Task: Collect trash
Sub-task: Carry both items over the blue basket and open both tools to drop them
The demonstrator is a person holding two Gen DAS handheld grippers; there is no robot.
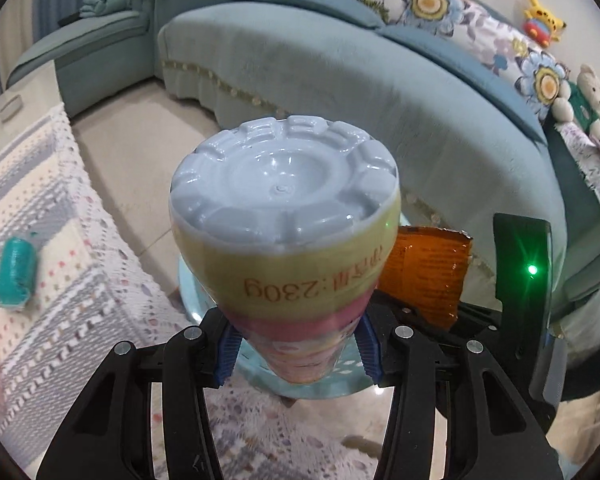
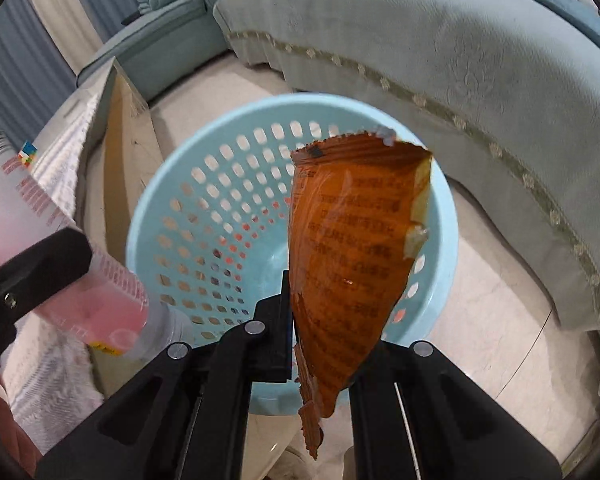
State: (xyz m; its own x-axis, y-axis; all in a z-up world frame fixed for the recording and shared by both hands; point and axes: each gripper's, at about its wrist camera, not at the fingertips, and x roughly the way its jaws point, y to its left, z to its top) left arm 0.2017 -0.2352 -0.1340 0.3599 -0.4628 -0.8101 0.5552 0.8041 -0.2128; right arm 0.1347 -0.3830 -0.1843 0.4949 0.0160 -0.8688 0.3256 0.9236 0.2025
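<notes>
In the left wrist view my left gripper (image 1: 298,354) is shut on a plastic bottle (image 1: 284,216) with a yellow and pink label. Its blue pads (image 1: 230,354) press the bottle's sides and the white base points away from me. My right gripper (image 2: 320,344) is shut on the lower end of an orange snack wrapper (image 2: 352,240), which hangs over a light blue perforated basket (image 2: 204,208) on the floor. The bottle (image 2: 80,280) and a left finger (image 2: 36,276) are at the basket's left rim. Part of the basket (image 1: 196,292) and the wrapper (image 1: 424,276) show behind the bottle.
A teal sofa (image 1: 340,80) curves behind the basket, with plush toys (image 1: 544,20) on it. At the left stands a low table with a crocheted cloth (image 1: 60,240), a teal roll (image 1: 16,272) and a small colour cube (image 2: 28,154). Pale tiled floor (image 2: 480,300) surrounds the basket.
</notes>
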